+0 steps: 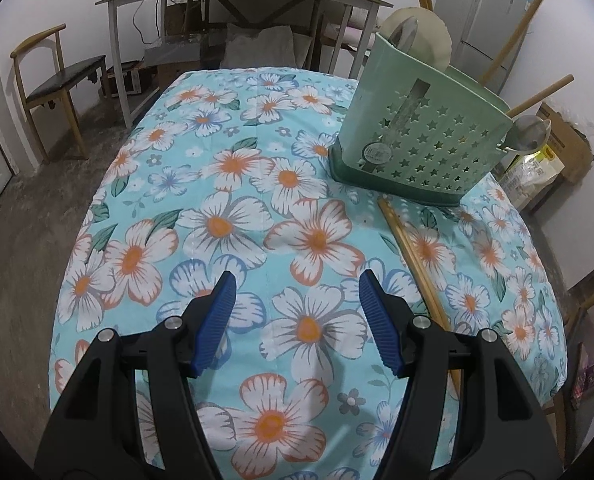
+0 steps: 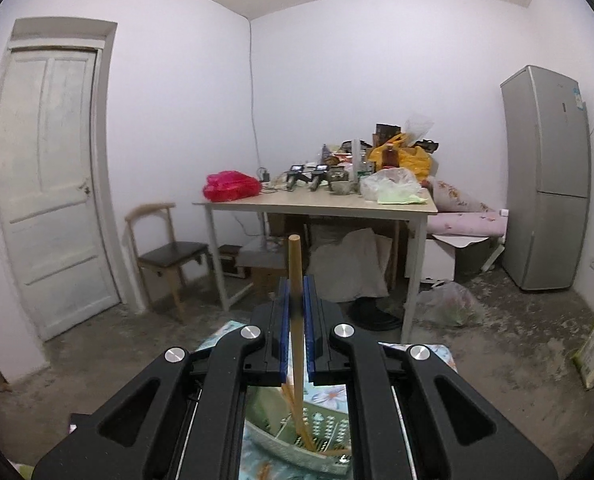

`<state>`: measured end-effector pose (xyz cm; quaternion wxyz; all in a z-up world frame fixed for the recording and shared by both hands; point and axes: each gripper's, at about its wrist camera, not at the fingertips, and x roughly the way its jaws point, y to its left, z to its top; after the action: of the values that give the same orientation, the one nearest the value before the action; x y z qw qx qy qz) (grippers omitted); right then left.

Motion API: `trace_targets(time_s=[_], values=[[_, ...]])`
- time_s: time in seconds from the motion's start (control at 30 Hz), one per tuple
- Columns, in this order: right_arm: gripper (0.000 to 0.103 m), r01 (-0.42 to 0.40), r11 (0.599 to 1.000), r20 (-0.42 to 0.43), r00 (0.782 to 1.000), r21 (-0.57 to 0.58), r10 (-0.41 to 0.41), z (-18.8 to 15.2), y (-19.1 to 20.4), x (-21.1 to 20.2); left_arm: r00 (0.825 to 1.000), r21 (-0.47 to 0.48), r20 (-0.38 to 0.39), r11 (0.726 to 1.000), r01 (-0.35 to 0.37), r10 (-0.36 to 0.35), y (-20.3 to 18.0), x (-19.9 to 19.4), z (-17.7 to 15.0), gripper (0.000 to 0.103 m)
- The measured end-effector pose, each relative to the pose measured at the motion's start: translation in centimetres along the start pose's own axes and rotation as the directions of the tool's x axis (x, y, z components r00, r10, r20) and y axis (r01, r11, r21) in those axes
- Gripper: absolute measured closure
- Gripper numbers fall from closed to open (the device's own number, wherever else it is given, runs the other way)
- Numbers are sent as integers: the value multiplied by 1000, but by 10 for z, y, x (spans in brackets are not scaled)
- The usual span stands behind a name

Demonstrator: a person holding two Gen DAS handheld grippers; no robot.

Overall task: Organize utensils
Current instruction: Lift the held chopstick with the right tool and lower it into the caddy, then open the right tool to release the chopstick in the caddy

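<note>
A green utensil holder [image 1: 421, 136] with star-shaped holes stands on the floral tablecloth [image 1: 257, 216] at the right. Wooden sticks, a plate and a spoon [image 1: 531, 132] stick out of it. A pair of chopsticks [image 1: 413, 264] lies flat on the cloth in front of the holder. My left gripper [image 1: 295, 298] is open and empty, low over the cloth, left of the chopsticks. My right gripper [image 2: 297, 300] is shut on a wooden stick [image 2: 296, 264] that stands upright, its lower end down in the holder [image 2: 293, 436] below.
A wooden side table [image 2: 321, 204] cluttered with bags and bottles stands behind, with a chair [image 2: 165, 256] to its left. A grey fridge [image 2: 549, 176] stands at the right and a white door [image 2: 53, 184] at the left. Boxes [image 1: 553, 160] lie right of the table.
</note>
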<state>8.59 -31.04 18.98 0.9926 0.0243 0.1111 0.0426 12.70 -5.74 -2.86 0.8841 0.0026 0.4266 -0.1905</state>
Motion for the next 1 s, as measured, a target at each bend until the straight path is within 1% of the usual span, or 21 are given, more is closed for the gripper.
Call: trace_targets(time_s=[0.1,0.17,0.2,0.27,0.33,0.37,0.43,0.5,0.57,0.67,0.77,0.83,0.9,0.97,1.0], values=[[96,53,998,-18,998,-29,-54,-16,0,21,1000,1,2,1000,-1,1,-1,-1,0,43],[96,66,997,-42,997,-44,-68,-28,0,33,1000,1,3,1000,-1,1,-1,-1,0,43],[96,72,996,-68,995,-52,-76,-36,-1,42,1000,1,2,1000,-1,1,-2,-1,0,43],[95,76,996,-118,990,-46,-81,-45,-3,53,1000,1,1,1000,-2,2,-1,-1,0,42],[93,60,998,-143,988,-14,-62,-50,-9,53,1000,3,-1,1000,-6,6,-1,-1,0,41],[84,44,999,-139,989,11,-42,-50,-13,49,1000,3,-1,1000,-7,7,-1,-1,0,40],[72,21,999,-101,995,46,-17,-47,-19,35,1000,3,-4,1000,-9,9,-2,0,0,40],[71,4,998,-55,998,64,-1,-41,-21,15,1000,2,-7,1000,-9,9,-1,0,0,39],[67,-8,997,-6,1000,76,9,-39,-23,-6,1000,0,-9,1000,-10,10,-1,1,0,38],[66,-49,994,68,997,98,43,-37,-25,-43,1000,2,-15,1000,-9,9,-1,4,0,37],[64,-87,991,101,992,101,77,-42,-22,-70,1000,7,-23,1000,-12,12,-1,7,0,36],[64,-112,988,96,990,103,103,-50,-20,-83,999,15,-29,1000,-17,17,-3,9,-1,35],[64,-135,984,62,990,115,129,-63,-17,-89,999,24,-36,999,-25,26,-4,12,-1,35],[64,-158,976,-8,987,152,161,-83,-13,-84,998,35,-45,999,-37,39,-6,14,-2,33],[64,-162,971,-67,982,178,176,-99,-11,-77,998,41,-50,998,-44,46,-7,16,-2,33]])
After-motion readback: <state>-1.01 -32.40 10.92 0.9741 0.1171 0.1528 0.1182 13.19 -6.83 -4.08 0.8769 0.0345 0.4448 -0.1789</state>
